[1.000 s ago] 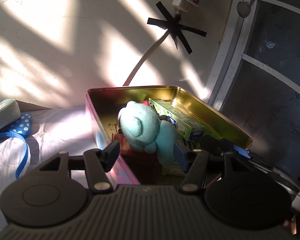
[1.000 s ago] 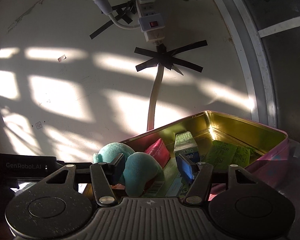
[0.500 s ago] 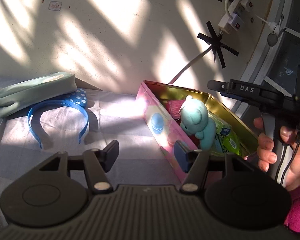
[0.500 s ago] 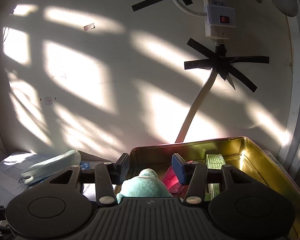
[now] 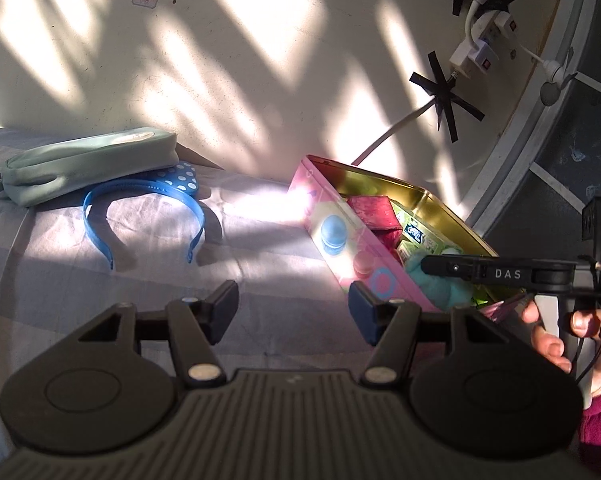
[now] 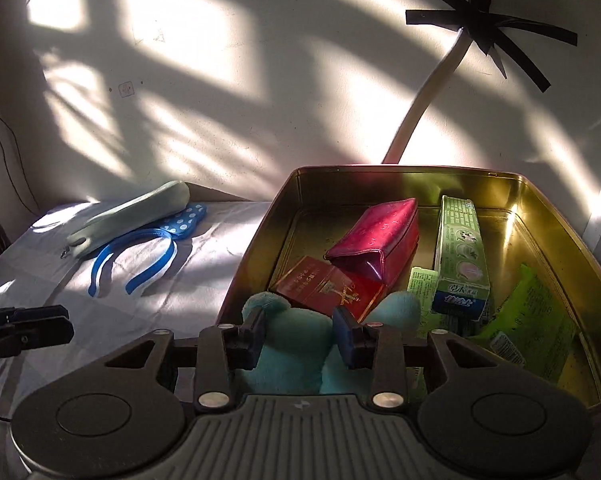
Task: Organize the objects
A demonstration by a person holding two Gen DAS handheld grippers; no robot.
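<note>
A pink tin (image 6: 400,169) with a gold inside holds a teal plush bear (image 6: 296,360), a red pouch (image 6: 376,236), a red box (image 6: 328,288), a green toothpaste box (image 6: 460,256) and a green packet (image 6: 532,320). My right gripper (image 6: 299,336) hangs over the tin's near end. Its jaws are closing with the bear between them, and I see no squeeze on it. My left gripper (image 5: 292,308) stands open over the bedsheet, left of the tin (image 5: 340,248), with nothing between its fingers. A blue headband (image 5: 182,179) and a green pencil case (image 5: 88,160) lie further left.
A hand holds the right gripper (image 5: 432,267) at the tin's right end. A taped cable (image 6: 420,108) runs down the sunlit wall behind the tin. A window frame (image 5: 540,128) curves along the right. Striped sheet (image 5: 260,240) lies between headband and tin.
My left gripper pulled back from over the tin to the sheet on its left. My right gripper's jaws narrowed and tipped down over the tin, and the bear now shows between the fingers.
</note>
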